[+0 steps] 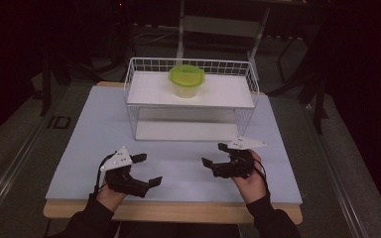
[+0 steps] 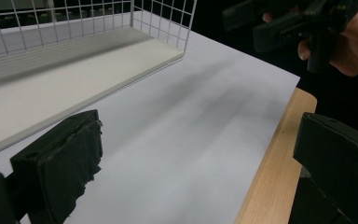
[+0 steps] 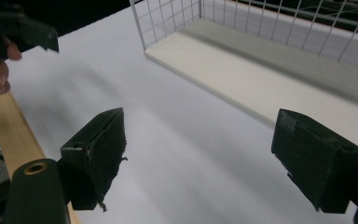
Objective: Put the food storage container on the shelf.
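Both tools agape, green-lidded container well beyond

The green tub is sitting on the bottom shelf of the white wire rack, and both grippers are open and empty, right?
Not quite. The green tub sits on the top shelf of the white wire rack, not the bottom one; the high view shows this. The rest holds: the left gripper and right gripper are both open and empty.

A white wire rack stands on the table — a green-lidded tub, perhaps plastic, on top.
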A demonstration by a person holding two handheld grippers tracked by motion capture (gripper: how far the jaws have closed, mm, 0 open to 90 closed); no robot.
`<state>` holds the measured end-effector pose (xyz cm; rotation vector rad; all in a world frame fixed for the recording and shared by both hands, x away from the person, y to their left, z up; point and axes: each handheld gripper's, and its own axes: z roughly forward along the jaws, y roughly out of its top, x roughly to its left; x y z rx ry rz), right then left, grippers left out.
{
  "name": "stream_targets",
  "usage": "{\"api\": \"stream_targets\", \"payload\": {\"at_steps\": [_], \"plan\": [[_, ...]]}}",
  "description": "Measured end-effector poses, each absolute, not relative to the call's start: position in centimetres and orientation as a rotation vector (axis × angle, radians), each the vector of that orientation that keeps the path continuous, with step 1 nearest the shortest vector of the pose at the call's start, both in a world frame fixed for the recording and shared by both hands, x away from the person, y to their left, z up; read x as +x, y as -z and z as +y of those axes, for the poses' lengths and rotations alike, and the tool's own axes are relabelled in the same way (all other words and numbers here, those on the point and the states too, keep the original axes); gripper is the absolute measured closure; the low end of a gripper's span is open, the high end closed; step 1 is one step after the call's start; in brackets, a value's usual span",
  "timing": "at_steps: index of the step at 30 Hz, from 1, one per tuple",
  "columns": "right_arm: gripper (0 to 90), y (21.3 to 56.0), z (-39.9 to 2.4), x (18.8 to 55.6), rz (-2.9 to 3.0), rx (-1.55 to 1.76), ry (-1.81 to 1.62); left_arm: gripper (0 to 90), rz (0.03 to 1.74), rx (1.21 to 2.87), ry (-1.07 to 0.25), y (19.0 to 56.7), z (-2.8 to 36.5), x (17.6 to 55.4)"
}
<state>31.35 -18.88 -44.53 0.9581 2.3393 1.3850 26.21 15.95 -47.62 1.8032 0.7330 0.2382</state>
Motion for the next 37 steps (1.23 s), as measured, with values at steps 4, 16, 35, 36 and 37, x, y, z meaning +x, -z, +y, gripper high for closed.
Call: {"api": "stream_targets", "payload": {"at_steps": [4,16,35,36,37], "plan": [[17.4,45.3,-19.8,30.8,2.337,0.973,-1.374,2.1,0.729,1.806,-0.238,47.6,15.9,26.2],[17.2,47.0,-22.5,28.9,2.328,0.978,-1.315,2.1,0.729,1.805,-0.235,47.6,16.0,26.2],[16.7,48.3,-23.6,29.1,2.333,1.039,-1.275,2.1,0.720,1.827,-0.222,47.9,15.9,26.1],[16.7,48.4,-23.6,29.1,2.335,1.038,-1.271,2.1,0.720,1.827,-0.221,47.9,15.9,26.1],[16.7,48.4,-23.6,29.1,2.337,1.038,-1.272,2.1,0.720,1.827,-0.223,47.9,15.9,26.1]]}}
